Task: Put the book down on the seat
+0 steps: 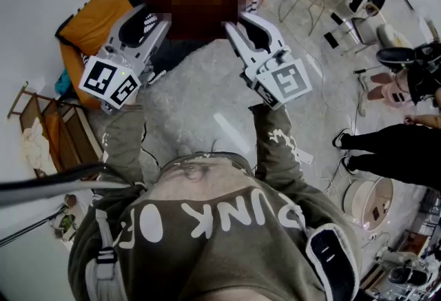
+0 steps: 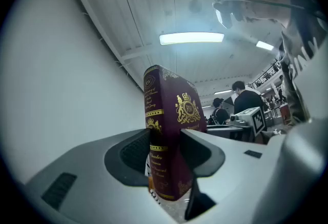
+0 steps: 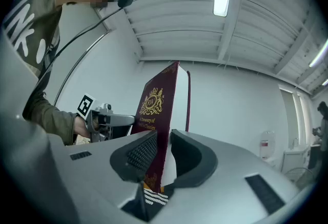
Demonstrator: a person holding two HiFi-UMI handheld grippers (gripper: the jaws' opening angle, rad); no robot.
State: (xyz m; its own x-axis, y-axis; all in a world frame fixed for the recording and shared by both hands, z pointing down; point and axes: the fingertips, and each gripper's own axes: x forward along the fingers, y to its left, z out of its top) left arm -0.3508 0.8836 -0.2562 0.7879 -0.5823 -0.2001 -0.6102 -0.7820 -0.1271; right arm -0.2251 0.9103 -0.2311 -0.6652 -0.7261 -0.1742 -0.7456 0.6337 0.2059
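Book (image 2: 174, 115), upright, is pinched at both ends by left gripper (image 2: 164, 147) and right gripper (image 3: 163, 152); orange seat (image 1: 89, 25) lies beneath, on the far side.

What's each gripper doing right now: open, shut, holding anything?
Left gripper: closed on the book at its spine, holding it upright.
Right gripper: closed on the same book, at its page edge.
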